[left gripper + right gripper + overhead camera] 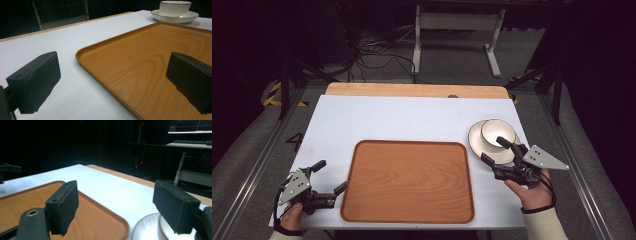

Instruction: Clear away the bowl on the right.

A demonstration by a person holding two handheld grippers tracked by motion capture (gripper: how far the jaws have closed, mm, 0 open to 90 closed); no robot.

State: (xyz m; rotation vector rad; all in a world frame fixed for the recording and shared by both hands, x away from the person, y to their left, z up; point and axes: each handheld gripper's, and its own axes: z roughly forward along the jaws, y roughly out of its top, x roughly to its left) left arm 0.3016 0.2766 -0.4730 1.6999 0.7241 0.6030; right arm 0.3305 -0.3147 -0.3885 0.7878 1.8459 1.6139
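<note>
High view shows our right gripper [497, 151] spread at the cup [498, 132], left gripper [332, 176] spread too; we risk tipping it off its saucer [476, 141].

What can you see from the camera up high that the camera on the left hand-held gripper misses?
The high view alone takes in the person's hands, the right hand-held gripper reaching over the cup, the whole tray outline and the floor cables beyond the table. The left gripper view alone gives a close look along the left hand-held gripper, jaws wide apart across the tray's near edge. Both share the wooden tray, the white table and the cup on its saucer.
</note>
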